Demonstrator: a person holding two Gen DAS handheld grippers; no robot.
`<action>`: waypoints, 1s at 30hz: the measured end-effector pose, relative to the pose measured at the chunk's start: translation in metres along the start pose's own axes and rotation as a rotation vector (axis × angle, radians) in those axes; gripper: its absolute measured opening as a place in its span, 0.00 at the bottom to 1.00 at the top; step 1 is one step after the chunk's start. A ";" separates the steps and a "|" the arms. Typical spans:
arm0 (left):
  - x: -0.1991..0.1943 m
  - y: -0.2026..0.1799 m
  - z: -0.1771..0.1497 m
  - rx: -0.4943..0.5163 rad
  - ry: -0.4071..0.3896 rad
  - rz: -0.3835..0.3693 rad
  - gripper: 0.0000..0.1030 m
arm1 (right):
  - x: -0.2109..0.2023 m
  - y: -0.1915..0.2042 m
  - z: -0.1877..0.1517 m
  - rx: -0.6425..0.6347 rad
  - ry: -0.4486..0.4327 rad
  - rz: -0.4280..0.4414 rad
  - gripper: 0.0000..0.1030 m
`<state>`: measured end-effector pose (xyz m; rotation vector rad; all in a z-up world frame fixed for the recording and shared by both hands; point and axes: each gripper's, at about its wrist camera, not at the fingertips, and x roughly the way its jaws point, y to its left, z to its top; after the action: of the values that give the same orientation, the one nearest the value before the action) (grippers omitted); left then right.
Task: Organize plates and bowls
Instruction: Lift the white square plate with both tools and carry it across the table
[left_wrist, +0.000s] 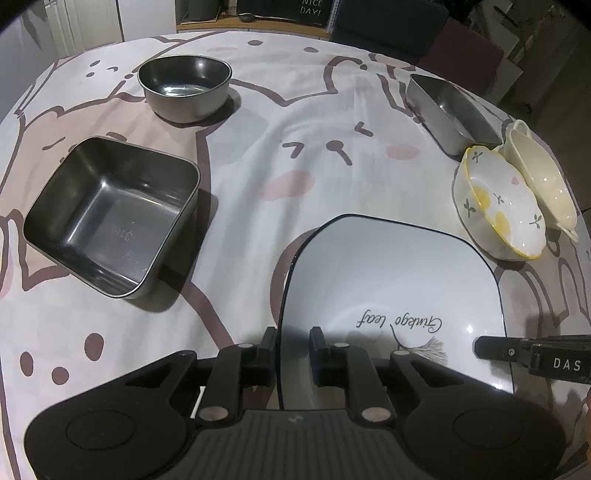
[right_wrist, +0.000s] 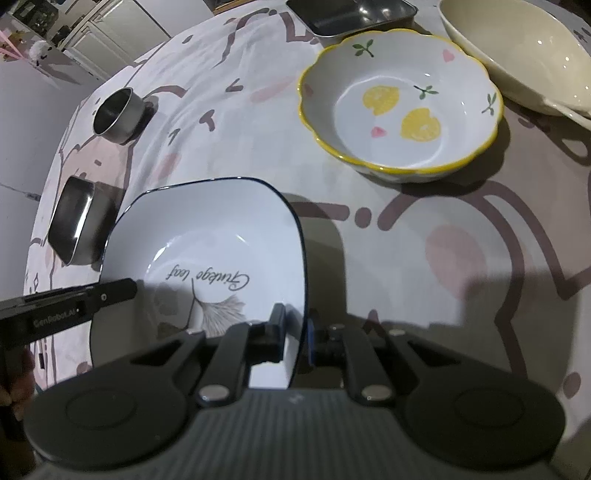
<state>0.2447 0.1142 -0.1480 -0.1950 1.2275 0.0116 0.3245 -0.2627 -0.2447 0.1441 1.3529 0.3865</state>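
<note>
Toward the table's left edge sit a square stainless-steel container (left_wrist: 110, 218) and, farther back, a round steel bowl (left_wrist: 184, 86). At the near edge, the left gripper (left_wrist: 293, 354) pinches the left rim of a white square plate with a dark rim (left_wrist: 395, 280) (lettered "Ginkgo leaf"); the right gripper (right_wrist: 295, 332) clamps its opposite rim. Toward the right edge stand a yellow-rimmed floral ceramic bowl (right_wrist: 400, 107), a cream bowl (right_wrist: 517, 51) beside it, and a rectangular steel tray (left_wrist: 448, 110) behind.
</note>
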 end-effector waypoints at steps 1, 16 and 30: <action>0.000 0.000 0.000 0.000 0.001 0.001 0.19 | 0.000 0.002 0.000 0.000 0.001 -0.002 0.13; 0.004 -0.002 0.001 0.021 0.006 0.010 0.22 | 0.000 0.007 -0.003 -0.021 0.008 -0.016 0.14; 0.006 -0.001 0.000 0.054 0.010 0.018 0.21 | 0.004 0.008 -0.004 -0.042 0.030 -0.008 0.14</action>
<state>0.2471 0.1123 -0.1530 -0.1366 1.2377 -0.0067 0.3201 -0.2538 -0.2470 0.0988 1.3738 0.4116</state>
